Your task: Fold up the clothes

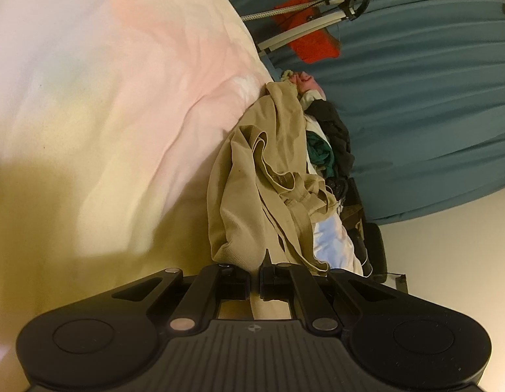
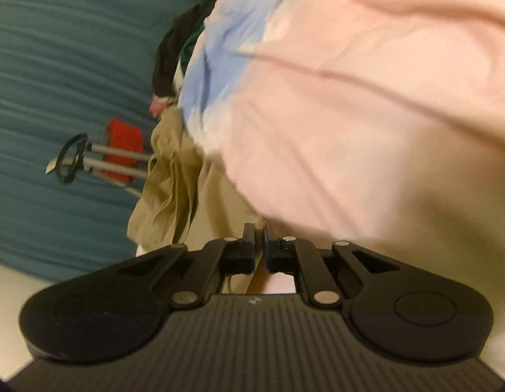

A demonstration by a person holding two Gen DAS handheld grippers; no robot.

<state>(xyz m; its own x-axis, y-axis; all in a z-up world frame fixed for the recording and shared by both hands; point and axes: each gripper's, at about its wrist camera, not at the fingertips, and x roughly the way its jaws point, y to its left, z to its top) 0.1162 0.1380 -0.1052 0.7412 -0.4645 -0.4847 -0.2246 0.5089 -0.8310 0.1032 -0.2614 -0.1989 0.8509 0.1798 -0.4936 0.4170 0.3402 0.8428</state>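
- Pale pink cloth, tie-dyed with yellow and blue patches, fills most of both wrist views; I take this garment (image 1: 99, 104) to be the piece in hand, held up and spread between my two tools rather than lying flat.
- Left gripper (image 1: 255, 272): its tongs are drawn together with only a sliver between them. Cloth sits right at the tips, so I judge it is pinching an edge, though which fabric I cannot tell for sure.
- Right gripper (image 2: 260, 245): tongs likewise closed, with the pink garment (image 2: 366, 104) hanging just beyond them; the view is blurred, so the pinch itself is unclear.
- Both tools appear rolled sideways, since the teal curtain (image 1: 432, 98) runs crosswise in each view.
- The heap of unfolded clothes lies beyond, khaki trousers (image 1: 252, 179) on top, dark items on the far side.
- Next, I judge, the garment wants laying flat with both corners kept level before any fold.
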